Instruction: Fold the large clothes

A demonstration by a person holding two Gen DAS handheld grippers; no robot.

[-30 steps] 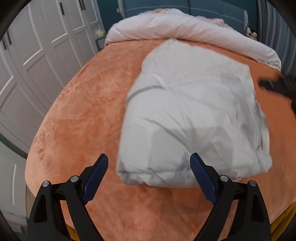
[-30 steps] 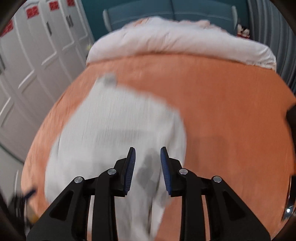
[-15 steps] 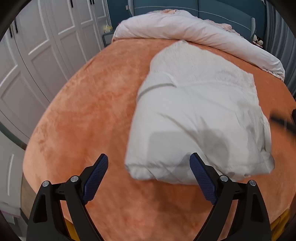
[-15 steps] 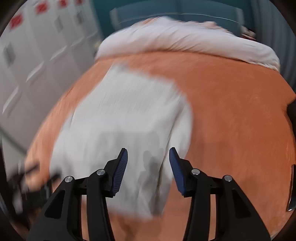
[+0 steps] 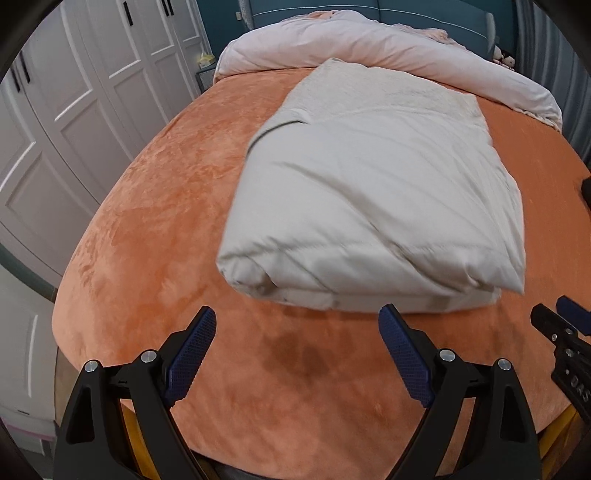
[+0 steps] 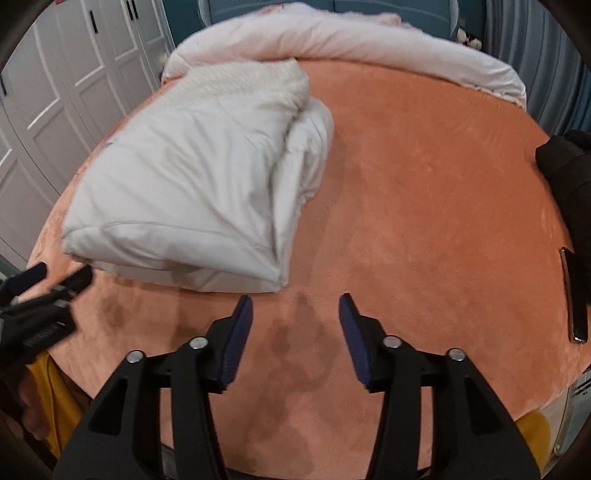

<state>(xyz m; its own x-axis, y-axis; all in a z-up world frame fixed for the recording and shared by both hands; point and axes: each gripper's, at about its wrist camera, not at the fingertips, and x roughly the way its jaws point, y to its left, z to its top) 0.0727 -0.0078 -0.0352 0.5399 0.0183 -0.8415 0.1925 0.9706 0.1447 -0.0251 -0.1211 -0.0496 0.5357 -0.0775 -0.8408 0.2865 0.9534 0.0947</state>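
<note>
A large pale grey-white garment [image 5: 369,192] lies folded in a thick bundle on the orange bed cover [image 5: 166,206]; the right wrist view shows it at the left [image 6: 192,184]. My left gripper [image 5: 297,354] hangs open in front of the bundle's near edge, nothing between its blue pads. My right gripper [image 6: 295,336] is off the bundle's near right corner, its jaws opening over bare cover with nothing between them. Each gripper shows at the edge of the other's view: the right one [image 5: 565,332], the left one [image 6: 44,291].
A pinkish-white duvet [image 5: 369,48] is rolled along the far end of the bed, before a teal headboard [image 5: 424,11]. White wardrobe doors [image 5: 74,92] line the left side. Something black [image 6: 565,162] and a slim dark object [image 6: 576,295] lie at the bed's right edge.
My right gripper has let the garment go, opened wider and drawn back off the bundle toward the near edge. My left gripper drew back slightly too, still open.
</note>
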